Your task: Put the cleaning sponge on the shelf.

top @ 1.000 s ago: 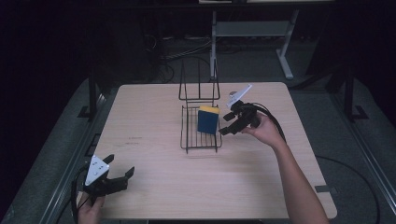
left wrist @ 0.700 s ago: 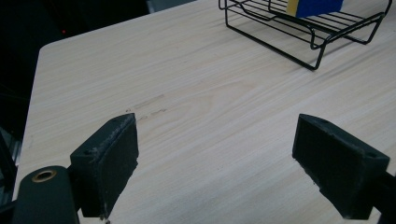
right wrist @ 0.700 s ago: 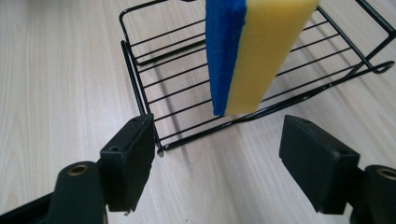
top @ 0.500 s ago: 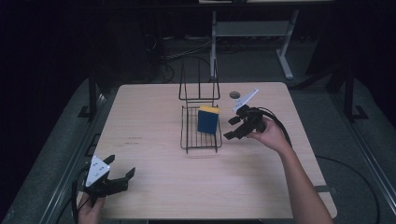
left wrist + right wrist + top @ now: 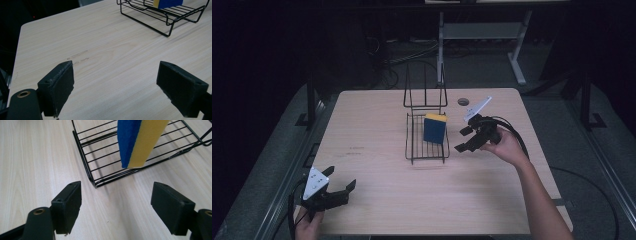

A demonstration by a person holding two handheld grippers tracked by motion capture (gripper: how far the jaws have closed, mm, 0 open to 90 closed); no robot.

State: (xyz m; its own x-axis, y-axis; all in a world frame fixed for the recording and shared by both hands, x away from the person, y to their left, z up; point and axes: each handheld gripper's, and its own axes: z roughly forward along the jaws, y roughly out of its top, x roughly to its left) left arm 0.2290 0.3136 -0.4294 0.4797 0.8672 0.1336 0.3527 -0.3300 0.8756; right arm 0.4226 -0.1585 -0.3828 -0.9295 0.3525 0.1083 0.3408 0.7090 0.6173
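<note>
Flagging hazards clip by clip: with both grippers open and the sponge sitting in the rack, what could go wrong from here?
1. The sponge stands on edge on the thin wires of the wire rack; a nudge may tip it over.
2. The right gripper hangs open close beside the rack's right side, so a sideways move might knock or slide the light rack.
3. The left gripper sits near the table corner; its cable might snag on the edge.

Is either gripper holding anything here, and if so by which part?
Nothing is held. The left gripper and right gripper are both open and empty; the blue-and-yellow sponge stands in the black wire rack.
</note>
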